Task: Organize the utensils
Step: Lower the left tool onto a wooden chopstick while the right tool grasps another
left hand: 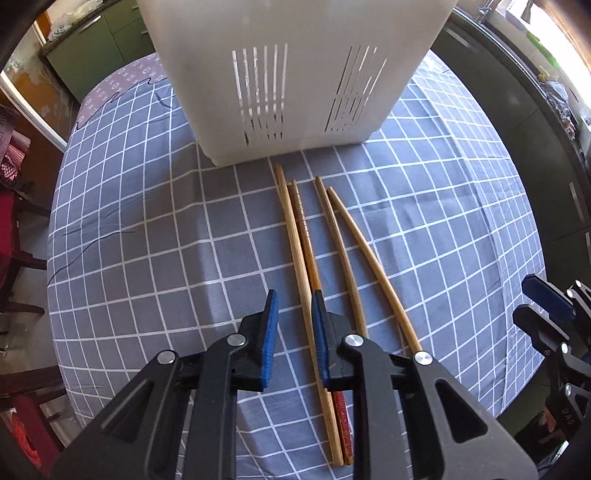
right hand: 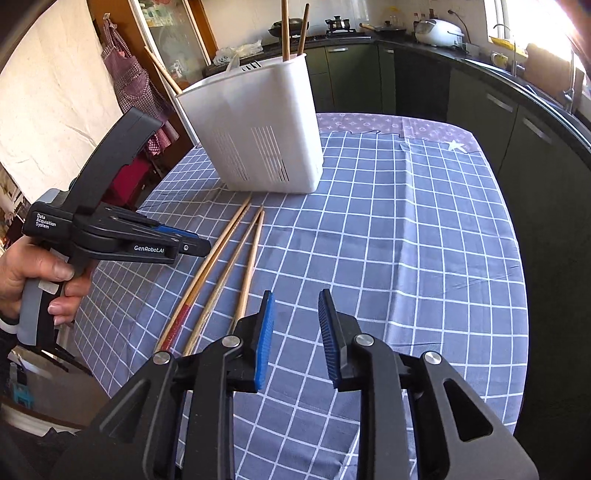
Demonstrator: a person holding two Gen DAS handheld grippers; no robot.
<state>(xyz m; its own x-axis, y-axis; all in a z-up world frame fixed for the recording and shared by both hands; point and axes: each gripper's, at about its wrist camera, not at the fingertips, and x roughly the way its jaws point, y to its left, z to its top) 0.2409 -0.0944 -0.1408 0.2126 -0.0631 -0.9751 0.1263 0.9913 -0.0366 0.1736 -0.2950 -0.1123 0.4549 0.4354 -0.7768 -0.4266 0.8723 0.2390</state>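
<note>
Several wooden chopsticks lie side by side on the checked tablecloth, in front of a white slotted utensil holder. My left gripper is open just above them, its jaws straddling the leftmost pale chopstick and a red-ended one. In the right wrist view the chopsticks lie left of my right gripper, which is open and empty above bare cloth. The holder holds several upright chopsticks. The left gripper shows from the side, held by a hand.
The table is covered by a blue-grey checked cloth. Dark kitchen cabinets run along the right. A red chair stands at the left. The right gripper shows at the table's right edge.
</note>
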